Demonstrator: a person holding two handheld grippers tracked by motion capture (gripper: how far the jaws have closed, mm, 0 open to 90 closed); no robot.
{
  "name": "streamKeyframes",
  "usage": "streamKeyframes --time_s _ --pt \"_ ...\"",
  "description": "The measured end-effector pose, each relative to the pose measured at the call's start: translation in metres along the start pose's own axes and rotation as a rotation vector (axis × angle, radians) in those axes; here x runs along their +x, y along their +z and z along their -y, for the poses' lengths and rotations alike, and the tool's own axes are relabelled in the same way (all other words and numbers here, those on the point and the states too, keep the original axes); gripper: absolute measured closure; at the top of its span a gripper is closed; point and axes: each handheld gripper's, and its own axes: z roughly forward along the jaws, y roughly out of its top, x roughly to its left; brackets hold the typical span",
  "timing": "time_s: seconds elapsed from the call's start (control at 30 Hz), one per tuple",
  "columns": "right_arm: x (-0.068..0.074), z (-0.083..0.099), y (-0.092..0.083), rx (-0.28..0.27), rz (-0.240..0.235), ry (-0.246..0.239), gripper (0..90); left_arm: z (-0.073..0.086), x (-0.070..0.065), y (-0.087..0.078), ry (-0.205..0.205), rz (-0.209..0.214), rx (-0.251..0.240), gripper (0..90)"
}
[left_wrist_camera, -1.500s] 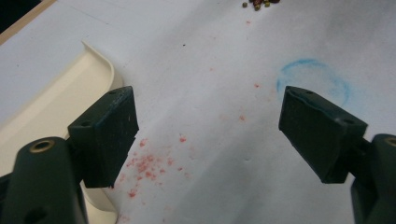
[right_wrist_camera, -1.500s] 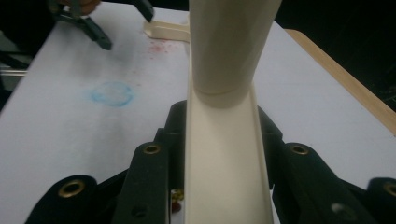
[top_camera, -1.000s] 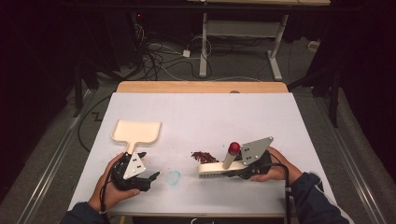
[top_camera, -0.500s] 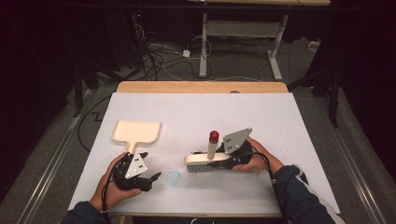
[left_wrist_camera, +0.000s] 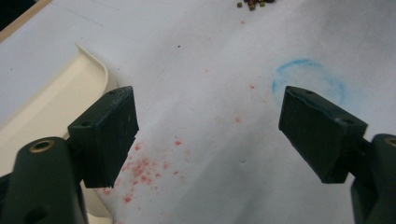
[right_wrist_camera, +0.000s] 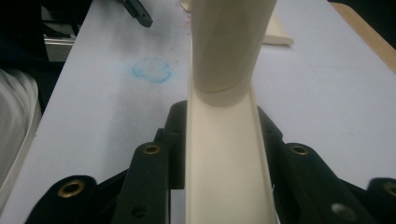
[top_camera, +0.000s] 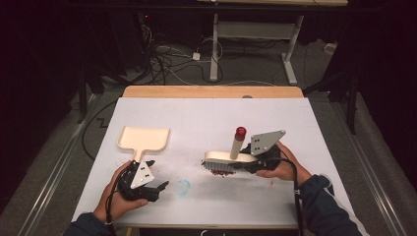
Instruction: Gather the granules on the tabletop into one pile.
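A cream hand brush [top_camera: 228,157] with a red-tipped handle [top_camera: 240,132] rests bristles-down on the white table right of centre. My right gripper [top_camera: 253,162] is shut on the brush's back [right_wrist_camera: 226,154], and the handle rises straight ahead in the right gripper view. Dark red bits [top_camera: 221,171] lie under and beside the bristles. A cream dustpan [top_camera: 144,138] lies flat at the left. My left gripper [top_camera: 156,174] is open just in front of the dustpan's handle, its jaws wide apart over bare table [left_wrist_camera: 205,130], and the dustpan edge [left_wrist_camera: 46,107] lies beside its left jaw.
A faint blue ring [top_camera: 183,187] [left_wrist_camera: 308,79] is drawn on the table between the grippers. Pink crumbs [left_wrist_camera: 140,168] dot the surface near the dustpan. Beyond the table's wooden far edge [top_camera: 211,91] are cables and desk legs on the floor.
The right gripper swept the brush left, then drew it back right and a little farther from the person. The left gripper and dustpan have stayed put.
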Motion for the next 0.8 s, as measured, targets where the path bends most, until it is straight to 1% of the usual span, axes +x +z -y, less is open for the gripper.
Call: streamKeyframes --time_s 0.07,0.13,0.17,0.3,0.4,0.47,0.6,0.67,0.73,0.8 --pt "0.002 0.001 -0.013 -0.006 0.02 0.033 67.3 0.0 0.001 -0.001 0.0 -0.004 0.001 18.8" --pt "0.006 0.002 -0.026 -0.009 0.038 0.056 67.2 0.001 0.001 -0.002 -0.006 -0.006 -0.004 18.8" --pt "0.008 0.003 -0.032 -0.004 0.054 0.067 67.2 0.001 0.001 -0.002 -0.009 -0.009 -0.007 18.8" --pt "0.017 0.01 -0.053 0.021 0.102 0.105 67.2 0.0 0.001 -0.003 -0.005 -0.013 -0.004 18.8" --pt "0.025 0.017 -0.066 0.052 0.134 0.137 67.1 0.001 0.002 -0.003 -0.008 -0.014 -0.004 18.8" --pt "0.029 0.023 -0.074 0.067 0.147 0.163 67.1 0.001 0.002 -0.003 -0.009 -0.014 -0.003 18.8" --pt "0.039 0.035 -0.089 0.101 0.157 0.194 67.0 0.001 0.002 -0.003 -0.007 -0.014 0.0 18.9" --pt "0.043 0.04 -0.095 0.113 0.15 0.21 66.9 0.001 0.001 -0.003 -0.007 -0.013 0.001 18.8" --pt "0.047 0.045 -0.099 0.136 0.148 0.225 67.0 0.0 0.001 -0.003 -0.006 -0.014 0.003 18.9" --pt "0.048 0.05 -0.102 0.149 0.132 0.234 66.9 0.0 0.001 -0.003 -0.006 -0.014 0.005 18.8"
